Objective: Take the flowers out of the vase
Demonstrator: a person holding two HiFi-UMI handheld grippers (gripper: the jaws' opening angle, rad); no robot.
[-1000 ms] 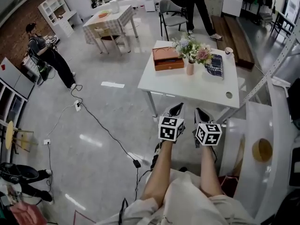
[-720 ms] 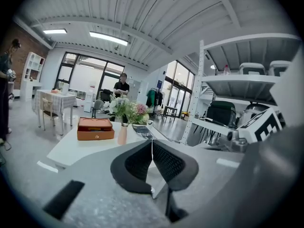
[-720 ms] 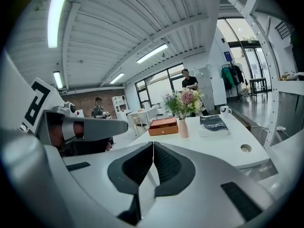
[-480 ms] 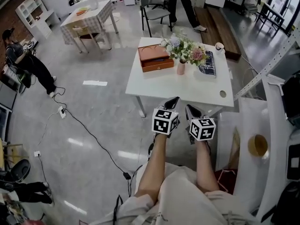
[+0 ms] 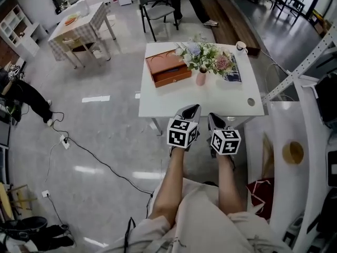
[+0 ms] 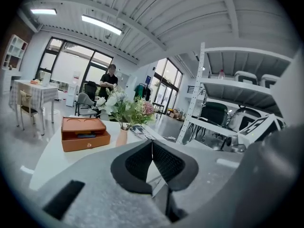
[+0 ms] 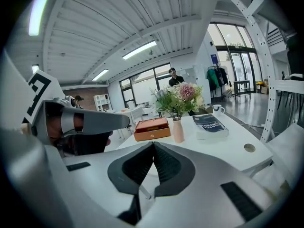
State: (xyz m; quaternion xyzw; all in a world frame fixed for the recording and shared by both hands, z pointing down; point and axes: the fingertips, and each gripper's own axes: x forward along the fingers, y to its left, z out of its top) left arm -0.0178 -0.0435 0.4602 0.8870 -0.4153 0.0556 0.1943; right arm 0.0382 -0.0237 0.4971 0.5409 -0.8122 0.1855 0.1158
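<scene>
At lower centre of the head view, the left gripper and the right gripper are held side by side on bare forearms. Each carries a marker cube, and the tips of both lie over the near edge of a white table.

Left gripper view: the two dark ribbed jaws are pressed together with nothing between them. Right gripper view: the jaws are likewise clenched on nothing, and the left gripper's grey body crosses the left of the frame.

Above the grippers in the head view, a slim pink vase stands upright near the middle of the tabletop. It holds the flowers, a bunch of white, pale blue and pink blooms among green leaves. Vase and flowers are well apart from both grippers.

An orange box sits just left of the vase and a dark blue book just right of it. A white mug stands at the far right corner of the table, and a round cable hole marks its near right side.

At the upper left, a table with a checked cloth stands on the glossy grey floor. A grey chair is at top centre, and a black cable trails across the floor at left.
</scene>
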